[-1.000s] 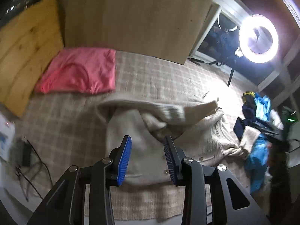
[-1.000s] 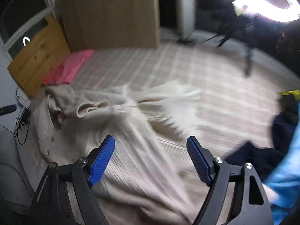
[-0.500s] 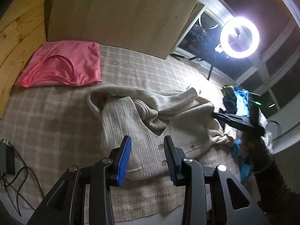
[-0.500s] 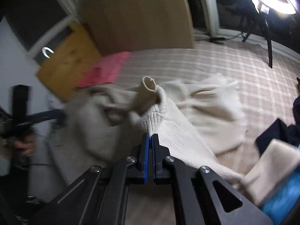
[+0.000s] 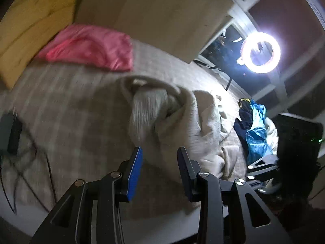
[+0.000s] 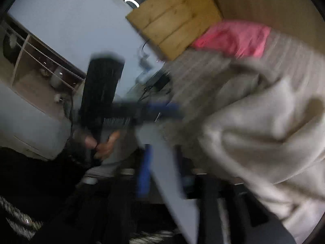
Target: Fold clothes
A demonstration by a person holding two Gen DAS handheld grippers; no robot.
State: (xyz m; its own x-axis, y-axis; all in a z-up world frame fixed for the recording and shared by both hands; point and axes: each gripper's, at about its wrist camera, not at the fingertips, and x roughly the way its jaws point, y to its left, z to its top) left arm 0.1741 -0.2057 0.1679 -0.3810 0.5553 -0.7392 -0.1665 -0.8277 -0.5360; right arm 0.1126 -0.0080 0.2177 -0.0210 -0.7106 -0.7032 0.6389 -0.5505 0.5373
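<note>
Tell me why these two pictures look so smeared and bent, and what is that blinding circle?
Left wrist view: the ring light glares white against a dim room; the cream sweater and checked bedcover are softly motion-blurred, and the fisheye lens curves the edges. Right wrist view: heavy motion blur smears the sweater, the pink garment and the right gripper, its jaws opening.

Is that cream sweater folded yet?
No. The cream sweater lies bunched and rumpled on the checked cover, unlike the flat pink garment.

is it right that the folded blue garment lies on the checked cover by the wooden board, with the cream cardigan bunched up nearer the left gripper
Not quite: the folded garment by the wooden board is pink, not blue, as the left wrist view shows. The rest holds: the cream cardigan lies bunched on the checked cover, nearer the left gripper.
</note>
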